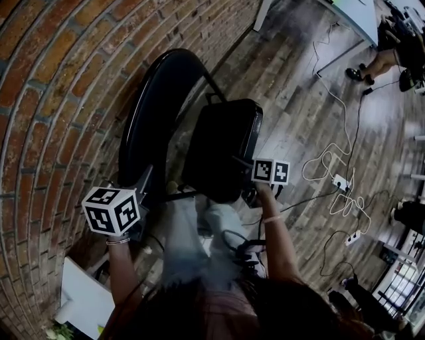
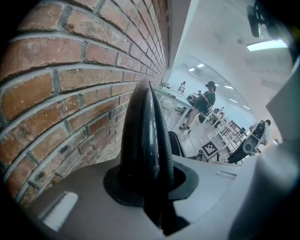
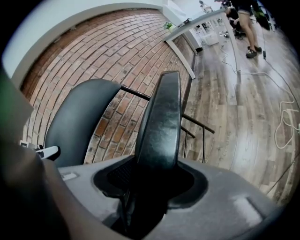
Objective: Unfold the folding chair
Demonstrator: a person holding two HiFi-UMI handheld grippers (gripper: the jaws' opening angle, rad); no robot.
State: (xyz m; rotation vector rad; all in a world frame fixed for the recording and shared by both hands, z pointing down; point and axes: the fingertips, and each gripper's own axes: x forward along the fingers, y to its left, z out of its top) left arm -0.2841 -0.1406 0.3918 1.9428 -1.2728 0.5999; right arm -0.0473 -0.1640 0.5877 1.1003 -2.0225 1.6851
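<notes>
The folding chair (image 1: pixel 229 126) is stood on the floor (image 1: pixel 299 99), just beside the wall (image 1: pixel 60 80) at its left. The backrest (image 1: pixel 143 126) is set nearest the wall, with the seat (image 1: pixel 226 159) to its right. The backrest's near edge is held between the jaws of the left gripper (image 1: pixel 146 180). The seat's near edge is held between those of the right gripper (image 1: pixel 244 169). Cables (image 1: pixel 332 166) are spread over the floor right of the chair, and a desk (image 1: pixel 352 13) is placed beyond them.
</notes>
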